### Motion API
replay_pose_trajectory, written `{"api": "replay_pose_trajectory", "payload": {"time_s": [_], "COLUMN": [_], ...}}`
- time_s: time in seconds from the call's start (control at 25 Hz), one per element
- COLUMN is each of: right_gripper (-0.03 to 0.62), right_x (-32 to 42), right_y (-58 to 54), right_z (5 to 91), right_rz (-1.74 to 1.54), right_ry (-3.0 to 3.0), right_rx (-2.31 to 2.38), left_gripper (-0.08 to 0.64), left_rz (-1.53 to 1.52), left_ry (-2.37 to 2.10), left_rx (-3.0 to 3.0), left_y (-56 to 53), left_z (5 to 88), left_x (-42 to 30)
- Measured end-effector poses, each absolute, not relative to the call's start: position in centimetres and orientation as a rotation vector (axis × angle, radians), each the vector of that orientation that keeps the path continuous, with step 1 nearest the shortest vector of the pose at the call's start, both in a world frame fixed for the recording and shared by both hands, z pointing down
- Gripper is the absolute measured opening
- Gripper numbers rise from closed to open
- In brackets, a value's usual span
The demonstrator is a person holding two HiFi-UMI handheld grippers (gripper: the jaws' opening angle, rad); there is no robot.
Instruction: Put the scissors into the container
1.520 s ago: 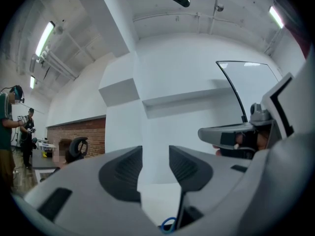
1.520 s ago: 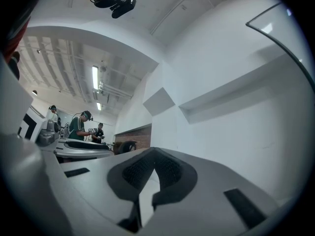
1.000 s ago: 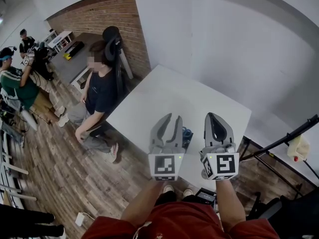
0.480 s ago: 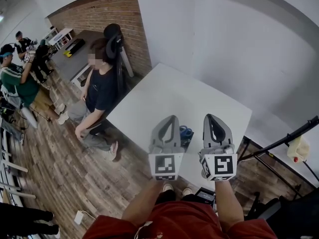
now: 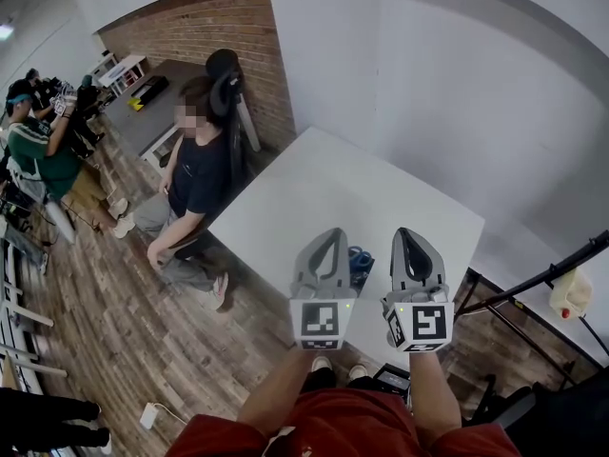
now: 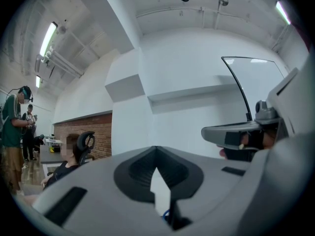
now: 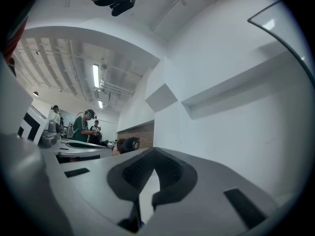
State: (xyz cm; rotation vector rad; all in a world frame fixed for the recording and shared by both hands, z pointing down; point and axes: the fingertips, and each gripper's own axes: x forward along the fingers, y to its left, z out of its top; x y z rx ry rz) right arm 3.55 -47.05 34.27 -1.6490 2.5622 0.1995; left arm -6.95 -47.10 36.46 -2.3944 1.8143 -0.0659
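Note:
Blue-handled scissors (image 5: 360, 257) lie near the front edge of the white table (image 5: 314, 188), on or against something dark that I cannot make out. Both grippers are held level above that edge, one on each side of the scissors. My left gripper (image 5: 334, 232) is shut with nothing in it; in the left gripper view its jaws (image 6: 156, 150) meet at the tip and a sliver of blue (image 6: 167, 213) shows below them. My right gripper (image 5: 404, 232) is also shut and empty, its jaws (image 7: 155, 151) closed at the tip. No separate container is clearly visible.
A person (image 5: 195, 174) sits on a black chair just left of the table. A black stand (image 5: 542, 279) slants past the table's right side. White walls close the table's far side. More people stand at the far left (image 5: 33, 150).
The left gripper's jaws stood apart a second ago and are now shut on nothing. Both grippers stay in nearly the same place.

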Motion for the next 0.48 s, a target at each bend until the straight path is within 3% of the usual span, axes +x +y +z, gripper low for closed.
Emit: {"api": "replay_pose_trajectory", "payload": {"time_s": [0.48], "right_gripper": [0.008], "right_x": [2.95], "right_y": [-46.70], "right_z": [34.28], "right_rz": [0.191], "right_ry": [2.574], "right_rx": [-1.639], "left_gripper": [0.011], "left_rz": [-0.019], "left_ry": [1.849], "left_rx": [-2.419], "left_y": [-46.72], "left_z": [36.30], "left_x": [-7.28]}}
